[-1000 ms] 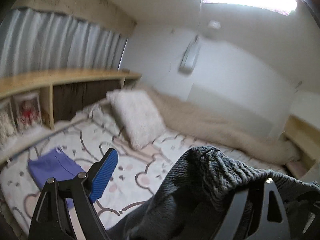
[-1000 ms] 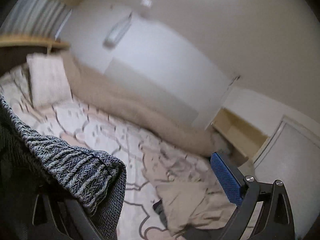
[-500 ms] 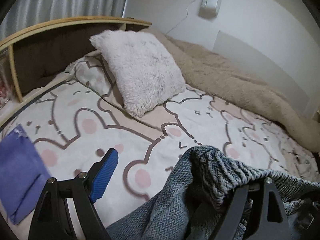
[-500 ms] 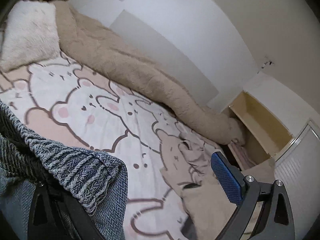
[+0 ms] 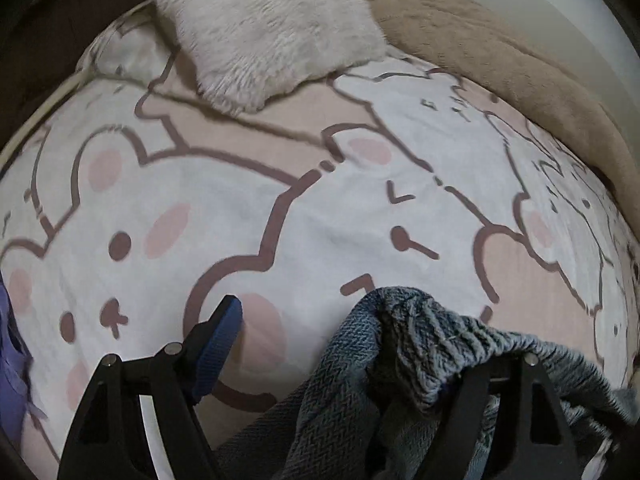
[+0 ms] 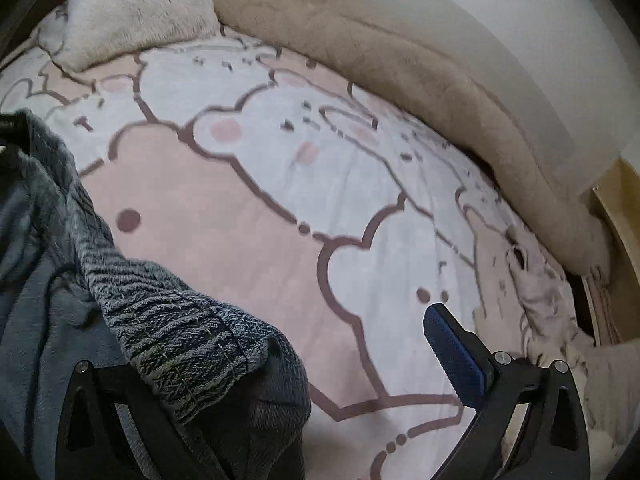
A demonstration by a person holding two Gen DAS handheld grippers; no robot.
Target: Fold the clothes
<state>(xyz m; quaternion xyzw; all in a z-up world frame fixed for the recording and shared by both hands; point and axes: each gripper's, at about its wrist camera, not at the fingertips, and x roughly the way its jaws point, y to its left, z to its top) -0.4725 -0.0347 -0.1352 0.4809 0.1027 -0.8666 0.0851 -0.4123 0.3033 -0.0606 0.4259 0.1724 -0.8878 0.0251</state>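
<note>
So your left claw [image 5: 340, 344] and right claw [image 6: 340, 344] gape, sweater [image 5: 420, 344] draped unfolded over one finger each, above the bed [image 5: 320, 208].

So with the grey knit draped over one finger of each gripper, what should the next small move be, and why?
Probably lower both and spread the grey knit sweater flat on the bear-print bedsheet. It hangs bunched over one finger of the left gripper and the right gripper, whose jaws stand open, and bare sheet lies just ahead.

sweater [image 5: 420, 344]: chunky ribbed knit | pillow [image 5: 260, 20]: shaggy plush | blanket [image 6: 400, 60]: fuzzy fleece | bedsheet [image 5: 320, 220]: smooth matt cloth
</note>
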